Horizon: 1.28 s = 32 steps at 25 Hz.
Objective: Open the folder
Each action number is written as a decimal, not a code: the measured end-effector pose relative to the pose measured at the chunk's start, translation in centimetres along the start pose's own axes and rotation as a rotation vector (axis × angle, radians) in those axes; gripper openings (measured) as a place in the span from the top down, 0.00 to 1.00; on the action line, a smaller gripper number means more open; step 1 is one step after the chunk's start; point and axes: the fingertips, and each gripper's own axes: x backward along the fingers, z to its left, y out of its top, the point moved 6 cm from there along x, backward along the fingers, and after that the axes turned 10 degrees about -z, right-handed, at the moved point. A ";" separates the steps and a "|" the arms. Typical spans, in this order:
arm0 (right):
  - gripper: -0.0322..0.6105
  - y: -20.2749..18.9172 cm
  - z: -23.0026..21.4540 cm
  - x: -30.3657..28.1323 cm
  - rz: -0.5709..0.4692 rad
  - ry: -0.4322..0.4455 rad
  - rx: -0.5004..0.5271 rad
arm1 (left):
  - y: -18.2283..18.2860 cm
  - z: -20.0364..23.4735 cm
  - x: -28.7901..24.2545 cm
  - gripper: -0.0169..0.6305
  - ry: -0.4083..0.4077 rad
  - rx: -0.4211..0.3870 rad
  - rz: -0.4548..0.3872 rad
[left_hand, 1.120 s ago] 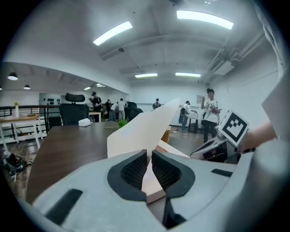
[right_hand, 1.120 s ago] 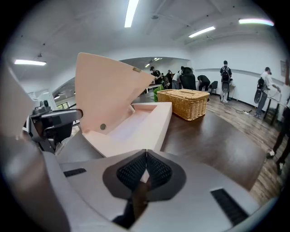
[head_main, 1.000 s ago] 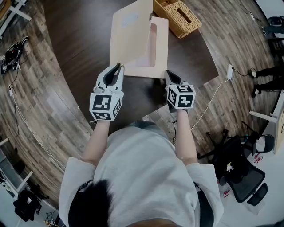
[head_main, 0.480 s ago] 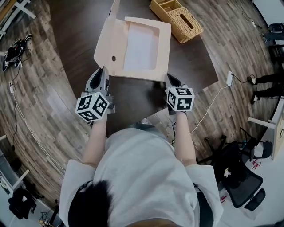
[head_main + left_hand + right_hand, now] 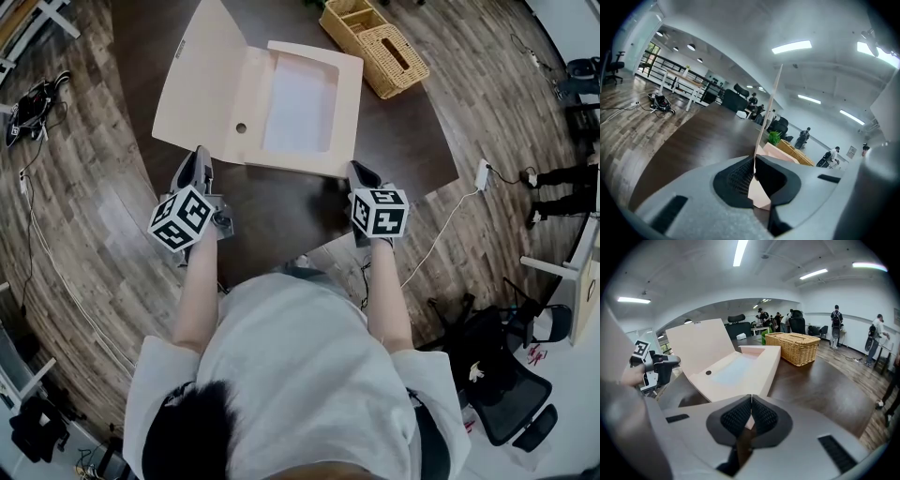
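Observation:
A pale pink folder [image 5: 300, 103] lies on the dark table [image 5: 281, 211], its cover [image 5: 197, 84] swung out to the left and tilted up. My left gripper [image 5: 199, 155] is shut on the cover's near edge. In the left gripper view that cover [image 5: 768, 112] runs edge-on between the pads [image 5: 740, 176]; the jaws have just been closing on it. My right gripper [image 5: 358, 171] is shut on the near right corner of the folder's base. In the right gripper view the open folder [image 5: 736, 366] stretches away from that gripper [image 5: 751, 411], with the left gripper [image 5: 651, 369] at its left.
A wicker basket [image 5: 375, 37] stands at the table's far right, also in the right gripper view [image 5: 794, 348]. The table's curved edge runs close to my body. On the wood floor lie a white adapter with cable [image 5: 485, 150] and an office chair [image 5: 506, 375]. People stand far off.
The cover has swung from nearly upright over to the left and now lies wide open. My left gripper moved left with it and rolled. The right gripper stayed put.

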 end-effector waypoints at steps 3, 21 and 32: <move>0.93 0.1 0.0 -0.1 0.000 -0.001 -0.001 | -0.2 0.7 -0.2 0.95 0.023 -0.010 0.010; 0.93 1.7 0.9 3.2 -0.141 0.021 -0.067 | -1.4 -6.0 0.2 0.88 -0.233 -0.218 0.065; 0.93 3.7 1.4 6.6 -0.251 0.056 -0.074 | -1.4 -10.3 3.1 0.85 -0.380 -0.395 0.056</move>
